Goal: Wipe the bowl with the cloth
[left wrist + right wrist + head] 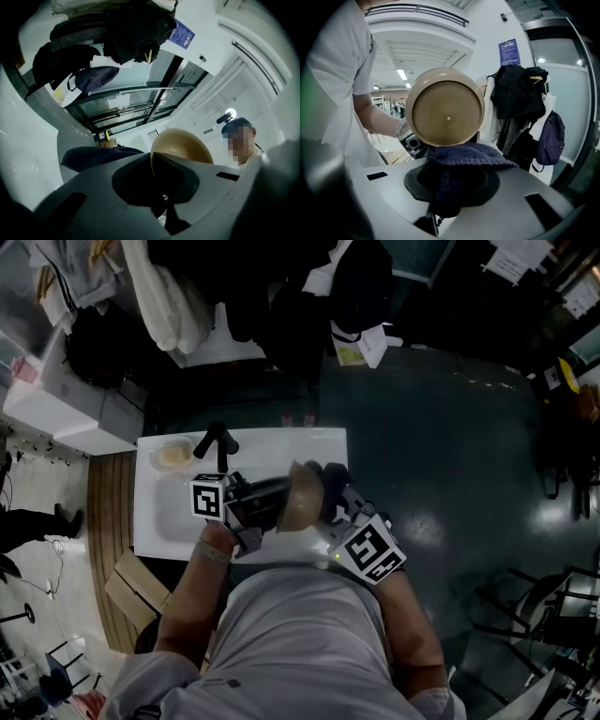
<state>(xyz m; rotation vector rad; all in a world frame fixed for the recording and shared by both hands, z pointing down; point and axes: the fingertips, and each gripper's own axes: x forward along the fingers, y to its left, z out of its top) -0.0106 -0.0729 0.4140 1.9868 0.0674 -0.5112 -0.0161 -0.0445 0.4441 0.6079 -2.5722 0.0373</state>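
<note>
In the head view a tan bowl is held on its side above the white sink, between the two grippers. My left gripper is shut on the bowl's rim. In the left gripper view the rim runs down between the jaws and the bowl bulges beyond my left gripper. My right gripper is shut on a dark blue knitted cloth. The cloth drapes over my right gripper and touches the lower edge of the bowl, whose round underside faces that camera. The same cloth shows dark beside the bowl.
A white sink counter with a black faucet lies below the grippers. A small dish sits at its far left corner. A cardboard box stands on the floor at the left. Coats and a backpack hang nearby.
</note>
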